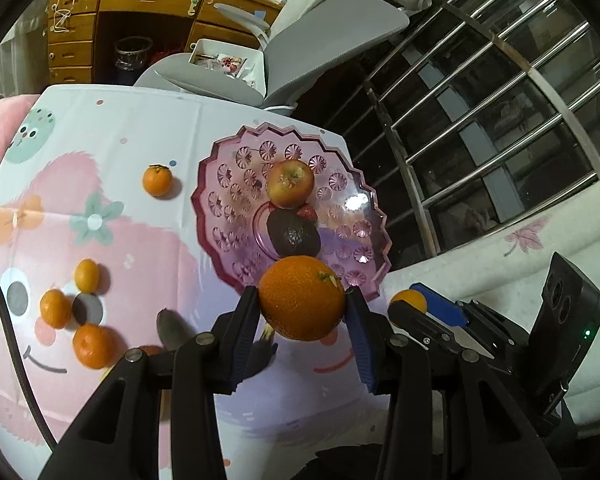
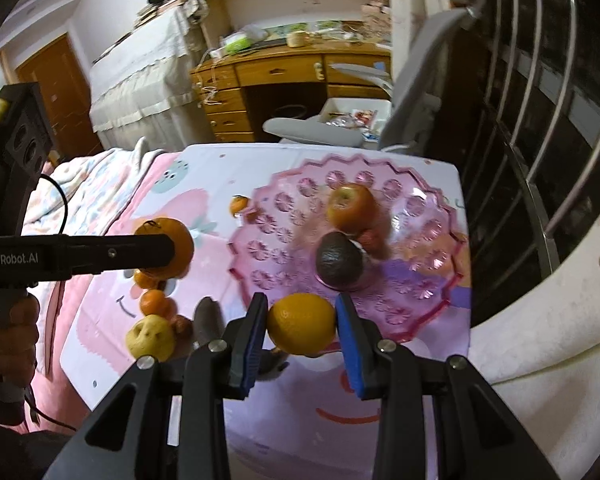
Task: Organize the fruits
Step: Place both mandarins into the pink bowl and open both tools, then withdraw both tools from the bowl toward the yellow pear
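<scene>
My left gripper [image 1: 302, 308] is shut on a large orange [image 1: 302, 298] and holds it above the near rim of the pink glass plate [image 1: 228, 184]. It also shows in the right wrist view [image 2: 168, 248]. My right gripper [image 2: 302, 322] is shut on a yellow-orange citrus fruit [image 2: 302, 324] just before the plate's [image 2: 420, 216] near rim. On the plate lie an apple [image 1: 290, 184], a dark avocado [image 1: 294, 236] and a strawberry [image 1: 307, 212]. Several small tangerines [image 1: 92, 346] lie on the cloth at the left.
A lone tangerine [image 1: 157, 180] lies left of the plate. A yellow apple [image 2: 150, 338] and a grey object [image 2: 208, 320] lie near the right gripper. A window grille [image 1: 500, 120] stands right of the table, a grey chair [image 1: 300, 48] behind it.
</scene>
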Demonstrator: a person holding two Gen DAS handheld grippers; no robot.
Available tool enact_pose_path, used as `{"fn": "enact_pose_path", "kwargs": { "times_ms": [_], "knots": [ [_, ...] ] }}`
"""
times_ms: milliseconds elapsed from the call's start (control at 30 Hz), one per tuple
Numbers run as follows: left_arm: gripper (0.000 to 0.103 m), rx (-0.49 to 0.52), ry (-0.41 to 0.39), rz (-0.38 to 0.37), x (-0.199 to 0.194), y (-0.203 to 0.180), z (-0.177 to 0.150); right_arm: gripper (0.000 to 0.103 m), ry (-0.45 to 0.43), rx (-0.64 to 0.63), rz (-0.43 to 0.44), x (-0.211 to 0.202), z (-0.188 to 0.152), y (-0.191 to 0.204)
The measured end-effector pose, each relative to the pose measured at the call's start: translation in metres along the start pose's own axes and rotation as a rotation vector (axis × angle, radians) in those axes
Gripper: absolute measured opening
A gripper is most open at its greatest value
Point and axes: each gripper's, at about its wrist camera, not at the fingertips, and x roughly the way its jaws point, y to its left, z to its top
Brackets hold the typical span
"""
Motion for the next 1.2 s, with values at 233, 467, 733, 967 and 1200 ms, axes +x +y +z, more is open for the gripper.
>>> {"fn": "enact_pose_path", "kwargs": {
  "times_ms": [233,467,733,967,1200],
  "knots": [
    [0.042,0.001,0.032,0.024,0.030,-0.011,0.008,0.035,0.084,0.167,0.042,0.020,-0.005,-0.038],
    [0.078,0.005,-0.007,0.021,0.027,-0.016,0.008,0.055,0.126,0.316,0.065,0.035,-0.007,-0.058],
    [0.078,-0.063,-0.031,0.086,0.008,0.007,-0.007,0.060,0.140,0.409,0.107,0.036,-0.016,-0.056],
    [0.078,-0.104,-0.039,0.148,-0.018,0.041,-0.035,0.060,0.189,0.481,0.121,0.040,-0.033,-0.034],
    [0.078,-0.100,-0.009,0.210,-0.056,0.088,-0.061,0.060,0.288,0.583,0.173,0.060,-0.055,0.012]
  ]
}}
